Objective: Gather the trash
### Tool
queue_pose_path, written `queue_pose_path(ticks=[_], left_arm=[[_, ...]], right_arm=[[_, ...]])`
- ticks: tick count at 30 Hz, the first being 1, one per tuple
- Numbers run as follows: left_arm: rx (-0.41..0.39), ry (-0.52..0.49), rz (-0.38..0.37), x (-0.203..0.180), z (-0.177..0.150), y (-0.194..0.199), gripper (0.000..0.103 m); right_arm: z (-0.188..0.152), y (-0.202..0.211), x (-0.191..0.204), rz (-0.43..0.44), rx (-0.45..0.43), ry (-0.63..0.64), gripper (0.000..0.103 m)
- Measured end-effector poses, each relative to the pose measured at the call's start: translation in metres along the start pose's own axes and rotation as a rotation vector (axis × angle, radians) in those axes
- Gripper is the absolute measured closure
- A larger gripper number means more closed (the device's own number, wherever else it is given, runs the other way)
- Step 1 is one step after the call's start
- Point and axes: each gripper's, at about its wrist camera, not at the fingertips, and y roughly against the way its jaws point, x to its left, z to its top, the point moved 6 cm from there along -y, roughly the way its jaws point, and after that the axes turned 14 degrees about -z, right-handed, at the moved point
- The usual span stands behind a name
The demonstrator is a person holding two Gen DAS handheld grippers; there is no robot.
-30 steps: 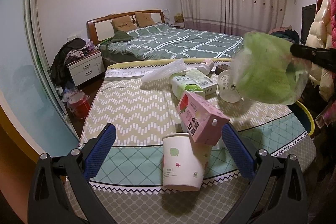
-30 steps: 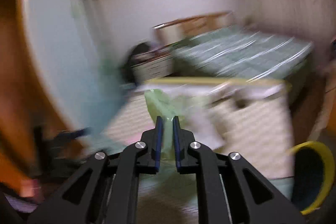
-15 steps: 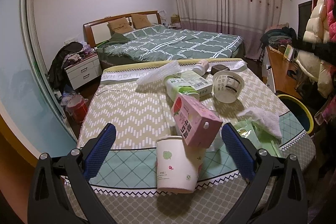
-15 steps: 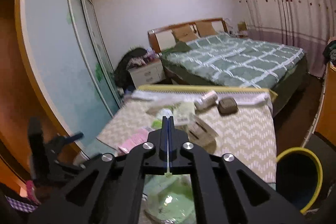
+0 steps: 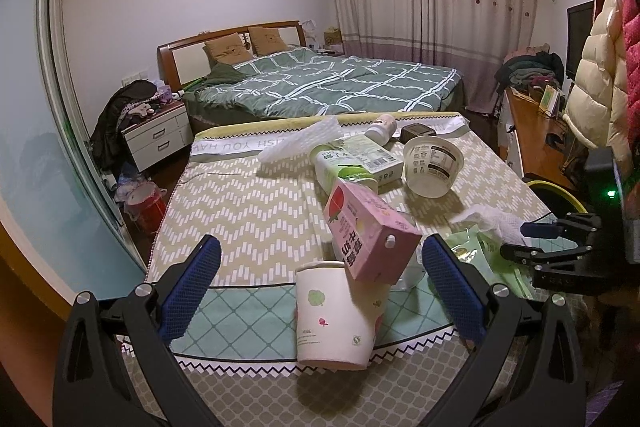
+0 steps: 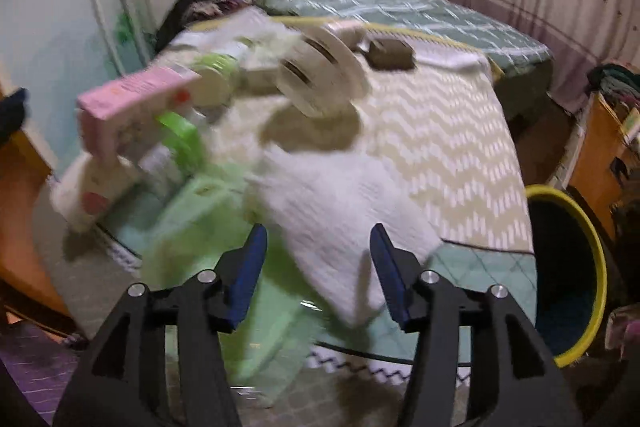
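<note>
Left wrist view: the left claw (image 5: 320, 279) fills the bottom of the frame, its blue pads spread wide with nothing pressed between them. Just beyond, at lower centre, a white paper cup (image 5: 334, 315) lies on a cloth-covered desk (image 5: 248, 211), and a pink carton (image 5: 366, 231) leans on top of it. To the right of these, a green plastic bag (image 5: 476, 247) lies flat with a white tissue (image 5: 492, 223) on it. The right claw (image 5: 514, 241) reaches in from the right edge, just beside the tissue. Further up the desk sit a green-and-white bottle (image 5: 340, 167), a tipped white bowl (image 5: 434, 165) and a crumpled clear wrapper (image 5: 304, 145). A bed with a green checked cover (image 5: 332, 83) stands behind, in the middle of the frame, with curtains at upper right.

Right wrist view, blurred: the right claw (image 6: 318, 273) is at lower centre, its jaws partly apart and just having opened. The tissue (image 6: 340, 211) lies between and beyond the tips, but the pads do not press it. The bag (image 6: 208, 227) spreads at lower left. A yellow-rimmed bin (image 6: 592, 247) stands at the right edge, beside the desk.
</note>
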Motion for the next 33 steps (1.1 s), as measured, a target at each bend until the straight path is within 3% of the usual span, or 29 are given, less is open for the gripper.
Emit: queue_pose_path(ticks=[2, 3, 12, 20, 26, 33], left_arm=[[0.001, -0.003, -0.001, -0.001, 0.0, 0.0, 0.004], [0.002, -0.004, -0.001, -0.001, 0.0, 0.0, 0.004], [0.009, -0.019, -0.014, -0.008, 0.0, -0.004, 0.004], [0.033, -0.055, -0.046, -0.025, 0.001, -0.017, 0.004], [0.067, -0.065, -0.049, -0.034, 0.002, -0.042, 0.005], [0.137, -0.057, -0.032, -0.035, -0.002, -0.079, 0.028]], right_arm=[[0.0, -0.001, -0.006, 0.018, 0.008, -0.024, 0.095], [0.002, 0.003, -0.008, 0.03, -0.006, -0.036, 0.096], [0.046, 0.072, -0.051, 0.1, -0.188, -0.178, 0.097], [0.058, 0.11, -0.128, -0.077, -0.283, -0.297, 0.097], [0.034, 0.084, -0.193, -0.244, -0.213, -0.384, 0.097], [-0.011, 0.007, -0.238, -0.303, -0.025, -0.456, 0.096]])
